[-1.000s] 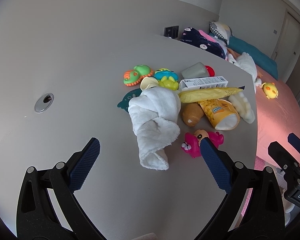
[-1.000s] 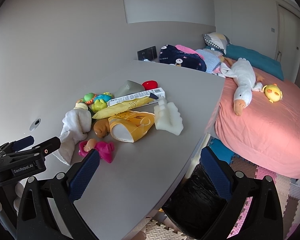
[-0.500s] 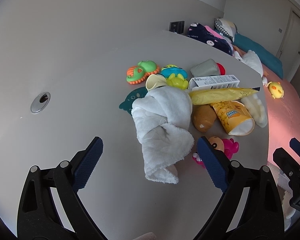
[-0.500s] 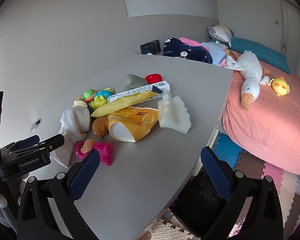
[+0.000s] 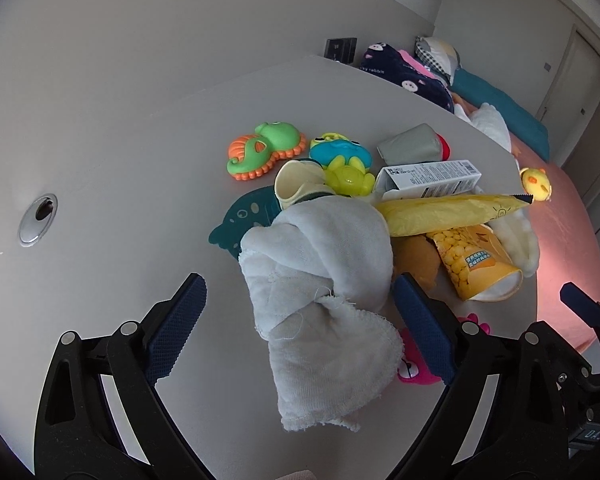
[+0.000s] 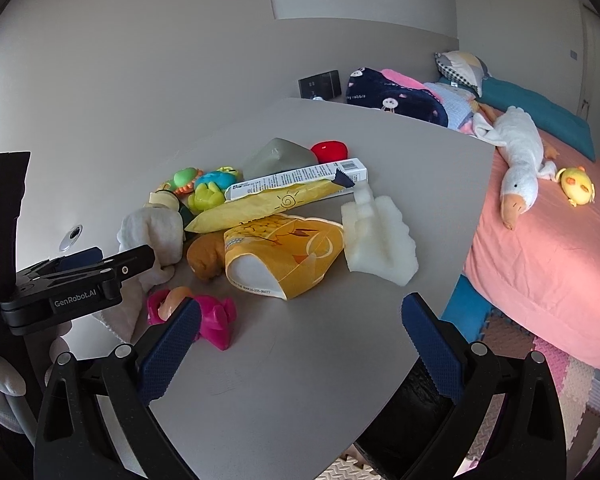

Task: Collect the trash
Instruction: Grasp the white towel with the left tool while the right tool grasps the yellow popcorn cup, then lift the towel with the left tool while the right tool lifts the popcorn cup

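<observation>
A heap lies on the grey table (image 6: pixel 300 380). The trash in it: a yellow popcorn bag (image 6: pixel 284 256) (image 5: pixel 476 264), a long yellow wrapper (image 6: pixel 260 206) (image 5: pixel 448 210), a white carton (image 6: pixel 300 178) (image 5: pixel 432 178), a white foam piece (image 6: pixel 380 236). A crumpled white cloth (image 5: pixel 324 292) lies between the open jaws of my left gripper (image 5: pixel 300 328). My right gripper (image 6: pixel 300 352) is open and empty, just short of the popcorn bag. A black-lined bin (image 6: pixel 404 412) stands below the table's right edge.
Plastic toys (image 5: pixel 268 148), a pink toy (image 6: pixel 216 320), a brown plush (image 6: pixel 206 256), a grey cup (image 6: pixel 280 156) and a teal coaster (image 5: pixel 244 220) are mixed in. A cable hole (image 5: pixel 38 218) is at the left. A pink bed (image 6: pixel 552 248) with plush toys stands to the right.
Both grippers have moved forward toward the heap. The white cloth now lies between the left gripper's jaws. Both stay open.
</observation>
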A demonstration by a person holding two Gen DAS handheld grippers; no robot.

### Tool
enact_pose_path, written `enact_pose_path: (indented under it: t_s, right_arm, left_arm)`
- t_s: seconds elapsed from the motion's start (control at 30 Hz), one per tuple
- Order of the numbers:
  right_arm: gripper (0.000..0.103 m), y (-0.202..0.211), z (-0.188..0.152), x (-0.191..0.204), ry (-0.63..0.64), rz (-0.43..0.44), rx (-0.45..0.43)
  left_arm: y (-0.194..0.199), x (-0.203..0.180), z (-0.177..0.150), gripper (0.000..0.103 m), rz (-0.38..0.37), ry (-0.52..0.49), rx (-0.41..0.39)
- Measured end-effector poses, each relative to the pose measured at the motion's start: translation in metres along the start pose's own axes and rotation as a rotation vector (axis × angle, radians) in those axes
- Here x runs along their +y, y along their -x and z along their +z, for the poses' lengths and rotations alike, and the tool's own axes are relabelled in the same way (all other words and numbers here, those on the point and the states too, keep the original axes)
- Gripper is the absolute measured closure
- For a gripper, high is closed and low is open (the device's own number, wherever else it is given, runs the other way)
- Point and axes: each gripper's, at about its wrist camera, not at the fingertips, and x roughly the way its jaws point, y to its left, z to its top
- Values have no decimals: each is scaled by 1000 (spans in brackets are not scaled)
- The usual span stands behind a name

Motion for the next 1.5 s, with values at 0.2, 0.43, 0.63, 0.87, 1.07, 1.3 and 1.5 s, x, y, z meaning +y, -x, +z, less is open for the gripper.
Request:
enact_pose_path:
  t_s: [0.2,0.43,0.63,0.87,1.07,1.3,1.5]
  right_arm:
    - [12,-15,12,5,84,-2,20]
    - [33,-33,19,14,180,30,56]
    - [39,-43,24,18,229,48,65]
    - [66,-36,26,18,199,89,45]
    - [102,-31,24,17,148,109,46]
    - [103,-32,21,12,153,89,74]
    - [56,-29,26,11,180,53,44]
  left_arm:
    - [-16,0,-1,23,2,-20,49]
    - [-20,-1,-6,40,41,-57,52]
    - [-17,-1,-8,48,43,-70,45]
    - [-11,7,-6,53,8,-30,52]
    - [-7,11,-6,54,9,-14,53]
    - [-2,13,-3,54,4,-1,45]
    - [-4,15,-2,54,-9,11,59]
